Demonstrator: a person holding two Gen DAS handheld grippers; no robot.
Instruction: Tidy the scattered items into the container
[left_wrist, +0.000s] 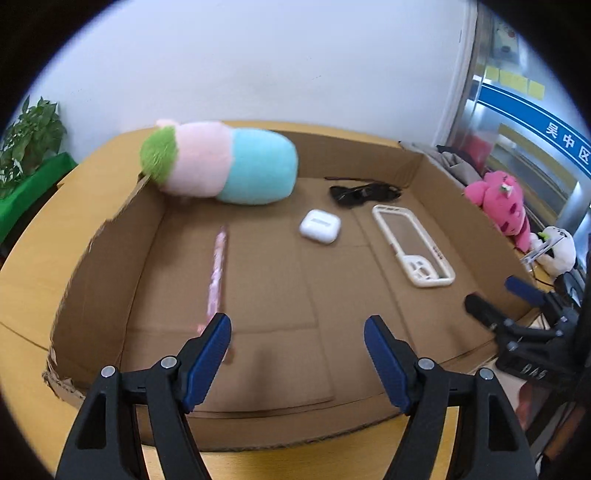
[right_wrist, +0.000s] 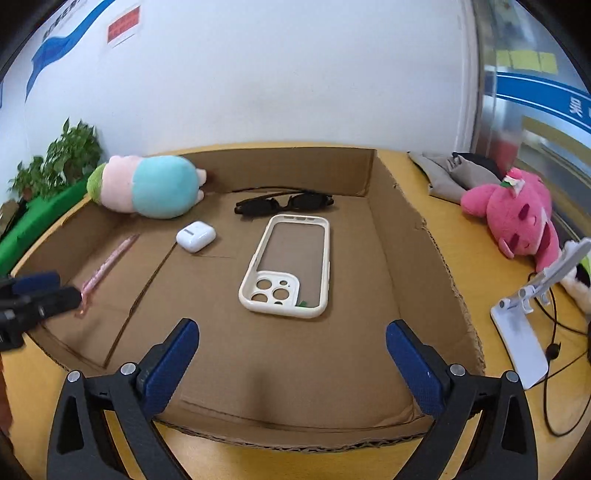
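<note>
box (right_wrist: 391, 236): holds case, earbuds, glasses, pen, pastel plush
pink plush (right_wrist: 517, 218): right of box; light, squashy; pinch its body
left tool (left_wrist: 297, 354): apart, empty
right tool (right_wrist: 291, 363): apart, empty

Black claw (left_wrist: 297, 334) arms, silver rivets, textured blue pads (right_wrist: 173, 363).

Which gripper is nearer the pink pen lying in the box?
Left. The left gripper hangs open just above the near end of the pink pen. The right gripper, also open, sits across the cardboard box, nearer the phone case.
</note>
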